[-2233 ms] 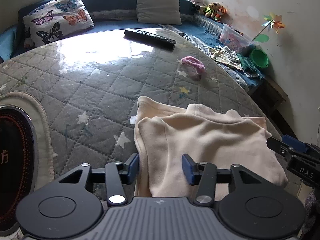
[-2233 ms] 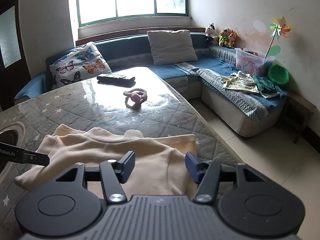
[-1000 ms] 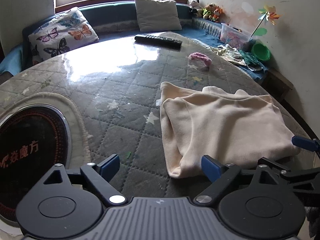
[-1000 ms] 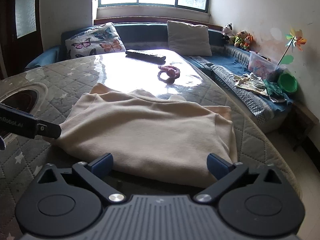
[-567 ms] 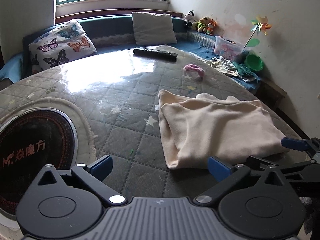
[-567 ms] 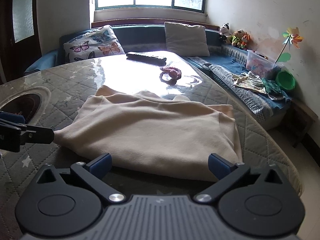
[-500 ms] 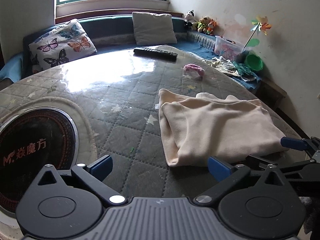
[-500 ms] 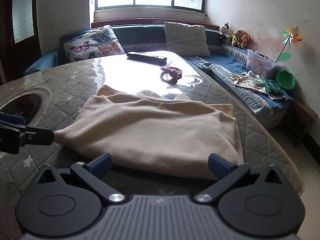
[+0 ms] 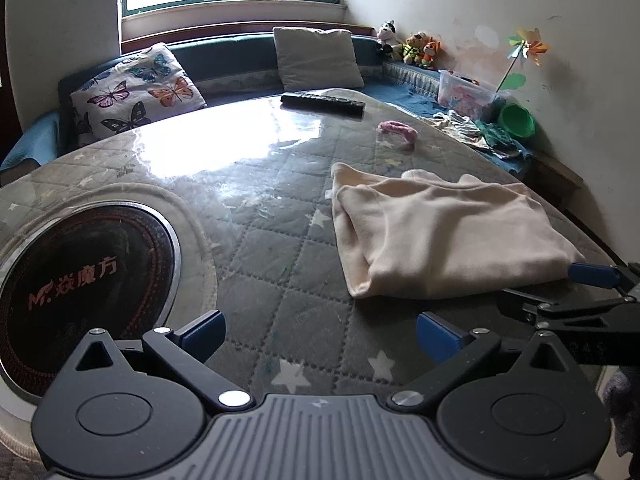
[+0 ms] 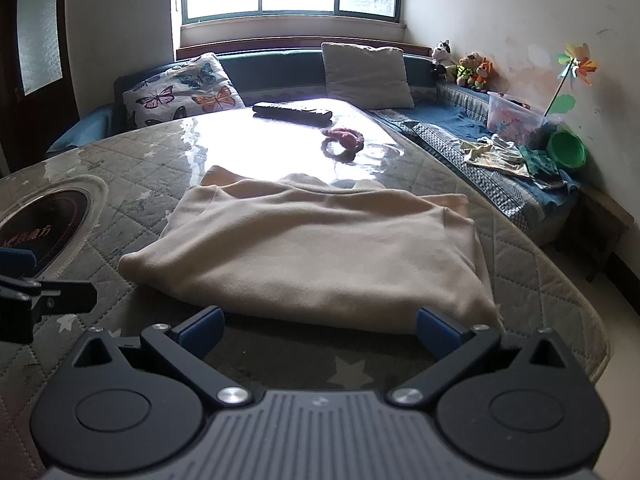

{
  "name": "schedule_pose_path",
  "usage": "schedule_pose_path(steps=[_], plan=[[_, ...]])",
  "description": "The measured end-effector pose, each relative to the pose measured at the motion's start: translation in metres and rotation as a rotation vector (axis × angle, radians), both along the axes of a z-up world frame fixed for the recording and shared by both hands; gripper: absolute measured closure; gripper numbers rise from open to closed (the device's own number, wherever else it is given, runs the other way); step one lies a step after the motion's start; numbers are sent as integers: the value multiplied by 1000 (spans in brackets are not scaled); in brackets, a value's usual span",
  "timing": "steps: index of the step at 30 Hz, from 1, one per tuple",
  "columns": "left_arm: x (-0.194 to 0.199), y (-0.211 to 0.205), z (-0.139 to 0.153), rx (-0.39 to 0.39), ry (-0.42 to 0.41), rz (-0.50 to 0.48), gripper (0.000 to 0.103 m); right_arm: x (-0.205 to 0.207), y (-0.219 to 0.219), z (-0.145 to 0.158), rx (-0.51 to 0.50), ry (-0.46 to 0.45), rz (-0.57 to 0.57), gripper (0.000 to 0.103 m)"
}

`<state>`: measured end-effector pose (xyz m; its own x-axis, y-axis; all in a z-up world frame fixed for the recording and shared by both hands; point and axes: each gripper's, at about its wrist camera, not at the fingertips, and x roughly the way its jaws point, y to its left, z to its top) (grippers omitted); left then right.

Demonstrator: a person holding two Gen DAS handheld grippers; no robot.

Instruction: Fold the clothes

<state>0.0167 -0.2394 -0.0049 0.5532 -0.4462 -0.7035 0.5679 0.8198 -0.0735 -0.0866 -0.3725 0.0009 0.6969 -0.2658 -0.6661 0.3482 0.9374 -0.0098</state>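
Observation:
A cream garment (image 9: 444, 232) lies folded flat on the quilted table top (image 9: 256, 240), right of centre in the left wrist view. In the right wrist view the garment (image 10: 320, 244) lies straight ahead, just beyond the fingertips. My left gripper (image 9: 320, 330) is open and empty, above bare table in front of the garment's left corner. My right gripper (image 10: 320, 328) is open and empty at the garment's near edge. The right gripper's fingers (image 9: 592, 276) show at the right edge of the left wrist view.
A round black induction plate (image 9: 76, 284) is set in the table at left. A remote control (image 9: 322, 101) and a pink hair band (image 9: 398, 130) lie at the far side. A blue sofa (image 10: 472, 120) with cushions, toys and clothes wraps behind and right. The table edge (image 10: 592, 320) is near right.
Both grippers opened, let go of the garment and pulled back toward me. The garment now lies folded on the table.

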Motion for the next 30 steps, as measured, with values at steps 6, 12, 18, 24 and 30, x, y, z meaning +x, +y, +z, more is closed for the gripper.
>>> schedule_pose_path(steps=[6, 12, 18, 24, 30], plan=[[-8, 1, -1, 12, 7, 0, 0, -3, 5, -2, 1, -1, -4, 0], [-17, 0, -4, 20, 7, -1, 0, -7, 8, -5, 4, -8, -10, 0], [-27, -2, -4, 36, -13, -11, 0, -12, 10, -5, -4, -16, -15, 0], [-38, -4, -1, 56, -55, -25, 0, -17, 13, -6, -12, -24, -19, 0], [-43, -2, 0, 63, -77, -27, 0, -20, 16, -8, -7, -27, -21, 0]])
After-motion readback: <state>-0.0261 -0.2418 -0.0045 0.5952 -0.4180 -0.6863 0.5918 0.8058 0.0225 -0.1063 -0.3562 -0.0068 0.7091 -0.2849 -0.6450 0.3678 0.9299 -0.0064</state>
